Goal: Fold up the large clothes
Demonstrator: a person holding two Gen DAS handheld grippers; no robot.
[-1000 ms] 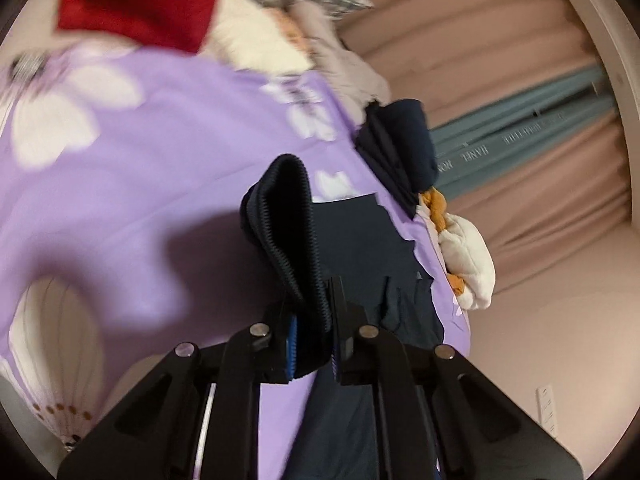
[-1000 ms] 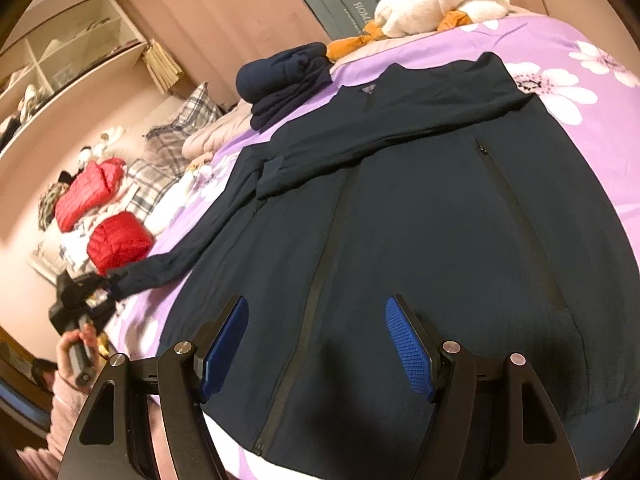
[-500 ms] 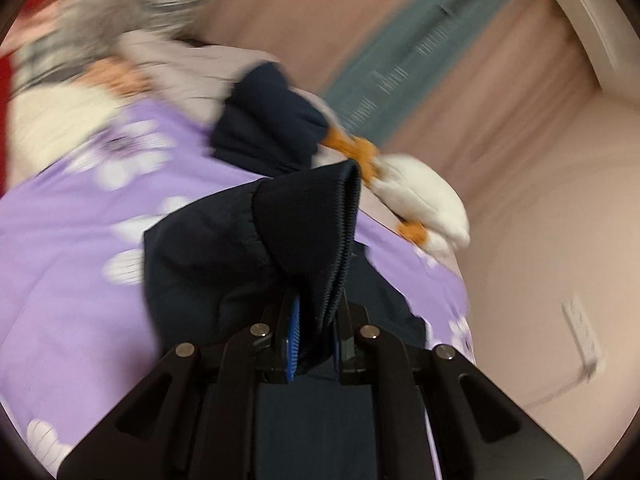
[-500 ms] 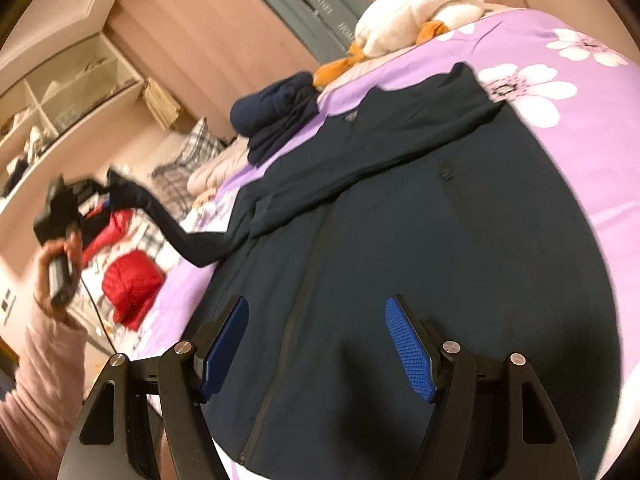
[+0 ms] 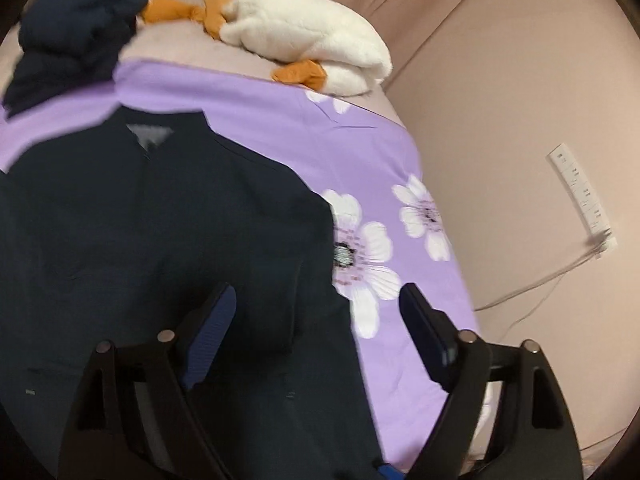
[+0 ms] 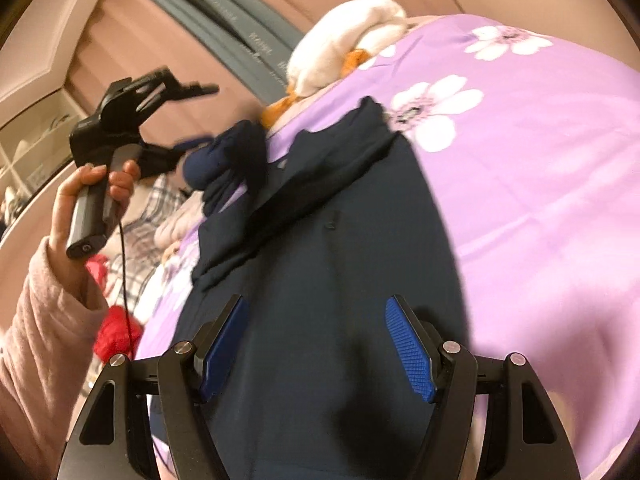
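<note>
Right now my left tongs [image 5: 316, 330] stand wide apart with nothing between the blue pads, hanging over the dark navy jacket [image 5: 152, 248] near its right-hand side, where the cloth meets the purple flowered bedspread [image 5: 360, 152]. My right tongs [image 6: 314, 344] are spread apart too and hold nothing, hovering above the lower part of the same jacket, which lies flat and front up on the bed with its zip running up the middle. One sleeve [image 6: 304, 184] is folded across the chest, slanting from the far shoulder down toward the left edge of the jacket. From the right camera I can see my left hand [image 6: 86, 196] in a pink fleece cuff gripping the handle of the other tool up in the air beyond the left edge of the bed, well clear of the cloth. At the head of the bed a bundle of dark blue clothes [image 5: 76, 40] sits just past the jacket's collar, and beside it, toward the far right corner, a white and orange plush toy [image 5: 308, 40]. A white power strip [image 5: 582, 196] hangs on the wall to the right.
</note>
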